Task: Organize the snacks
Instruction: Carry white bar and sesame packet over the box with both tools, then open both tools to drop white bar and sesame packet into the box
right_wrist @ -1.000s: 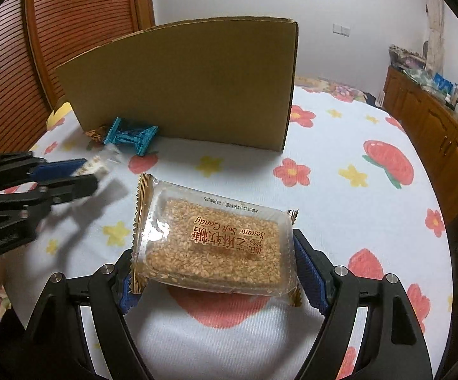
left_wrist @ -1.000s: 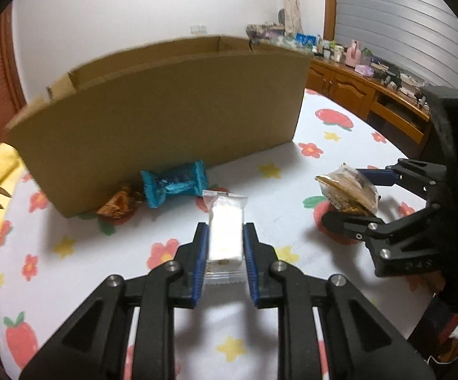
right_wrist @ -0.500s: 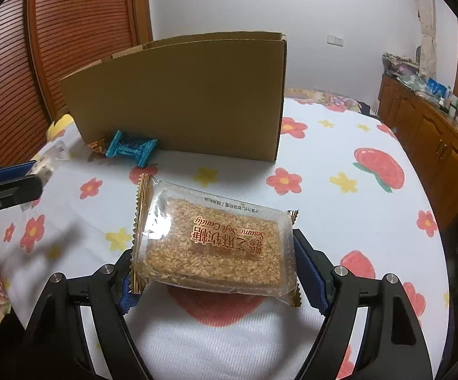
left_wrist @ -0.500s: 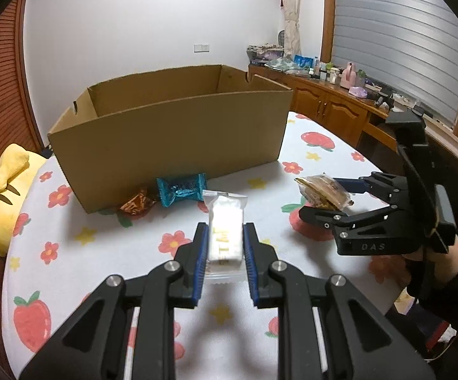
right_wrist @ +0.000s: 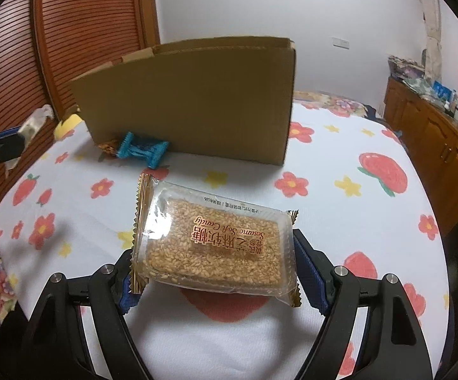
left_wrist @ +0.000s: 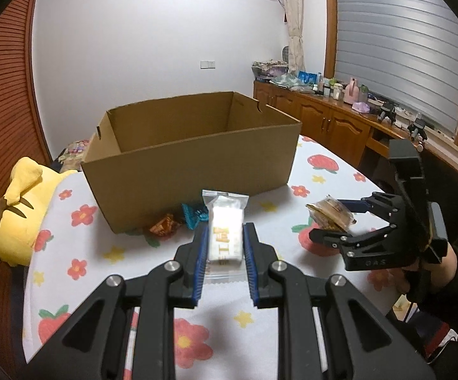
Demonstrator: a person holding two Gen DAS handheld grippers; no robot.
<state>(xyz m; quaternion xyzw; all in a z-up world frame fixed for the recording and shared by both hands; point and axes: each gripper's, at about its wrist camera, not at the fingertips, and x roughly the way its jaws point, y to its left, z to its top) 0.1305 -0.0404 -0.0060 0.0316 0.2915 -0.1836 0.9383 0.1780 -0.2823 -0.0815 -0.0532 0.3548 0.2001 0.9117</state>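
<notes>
My left gripper point(left_wrist: 223, 234) is shut on a white candy in a clear wrapper point(left_wrist: 224, 232), held in the air short of the open cardboard box point(left_wrist: 194, 164). My right gripper point(right_wrist: 214, 255) is shut on a sesame soft candy pack point(right_wrist: 213, 243) that spans its wide jaws; in the left wrist view the same right gripper point(left_wrist: 339, 218) hovers over the table at the right. A blue-wrapped candy point(right_wrist: 142, 153) and a brown-wrapped candy point(right_wrist: 107, 148) lie against the box's front wall. From the left view the box looks empty inside.
The table has a white cloth point(left_wrist: 108, 253) printed with flowers and strawberries. A yellow plush toy point(left_wrist: 19, 209) lies at the left edge. A wooden sideboard point(left_wrist: 333, 123) with small items stands behind at the right. A person's hand point(left_wrist: 431, 266) holds the right gripper.
My left gripper has risen and drawn back with the white candy, so the box's open top now shows. The right gripper has stayed almost still with the sesame pack.
</notes>
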